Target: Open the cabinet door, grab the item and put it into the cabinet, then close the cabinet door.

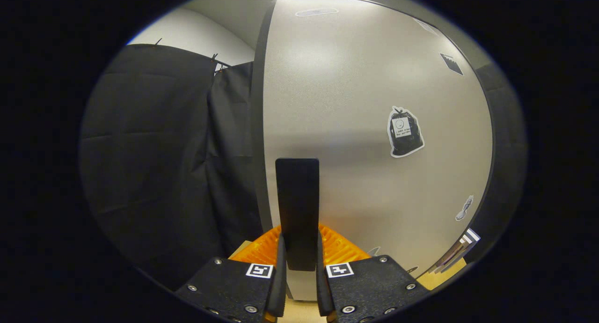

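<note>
Gripper view, near to far. Nearest, the gripper (299, 262) has its two fingers (279, 267) drawn in on either side of a dark upright bar, apparently the cabinet door's handle (297, 206). Both fingers press its flanks, so the gripper is pinching the handle. The handle's long axis runs straight up from between the fingers and stands parallel to the door's vertical edge. Just behind the handle is the pale, matt cabinet door (355, 117). Its dark edge lies to the left of the handle, beside the black cloth wall (159, 164). The door carries small stickers, among them a dark bag-shaped sticker (405, 132) up and to the right of the handle. Below the fingers a strip of light worktop (299, 311) shows.

The door appears closed or nearly so. By judgement, the opening step is in hand, and the pull must come back toward the holder, square to the door face. Where the item to be stored lies cannot be told.
</note>
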### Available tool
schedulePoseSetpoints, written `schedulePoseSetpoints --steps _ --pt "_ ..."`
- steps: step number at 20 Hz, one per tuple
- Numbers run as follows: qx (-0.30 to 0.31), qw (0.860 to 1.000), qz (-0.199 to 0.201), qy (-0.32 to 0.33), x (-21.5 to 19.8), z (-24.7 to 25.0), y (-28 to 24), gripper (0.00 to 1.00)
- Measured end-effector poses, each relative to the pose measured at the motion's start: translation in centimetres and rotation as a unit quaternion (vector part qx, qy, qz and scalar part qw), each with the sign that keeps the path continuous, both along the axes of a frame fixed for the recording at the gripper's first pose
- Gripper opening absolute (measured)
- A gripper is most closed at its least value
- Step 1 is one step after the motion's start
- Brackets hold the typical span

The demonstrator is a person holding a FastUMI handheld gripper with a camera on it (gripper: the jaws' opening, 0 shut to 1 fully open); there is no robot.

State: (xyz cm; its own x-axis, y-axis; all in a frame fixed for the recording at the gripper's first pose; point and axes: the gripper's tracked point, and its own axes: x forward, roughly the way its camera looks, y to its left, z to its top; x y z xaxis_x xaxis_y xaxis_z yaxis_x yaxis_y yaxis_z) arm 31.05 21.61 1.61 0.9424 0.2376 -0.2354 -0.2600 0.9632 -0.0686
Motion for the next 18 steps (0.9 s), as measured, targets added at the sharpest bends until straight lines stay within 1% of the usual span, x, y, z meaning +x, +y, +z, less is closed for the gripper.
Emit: schedulePoseSetpoints --steps 8,18 --pt "0.01 1.0 0.022 0.002 -3.1 0.9 0.1 0.27" --pt "0.024 0.999 0.042 0.008 -3.1 0.6 -1.4 0.27"
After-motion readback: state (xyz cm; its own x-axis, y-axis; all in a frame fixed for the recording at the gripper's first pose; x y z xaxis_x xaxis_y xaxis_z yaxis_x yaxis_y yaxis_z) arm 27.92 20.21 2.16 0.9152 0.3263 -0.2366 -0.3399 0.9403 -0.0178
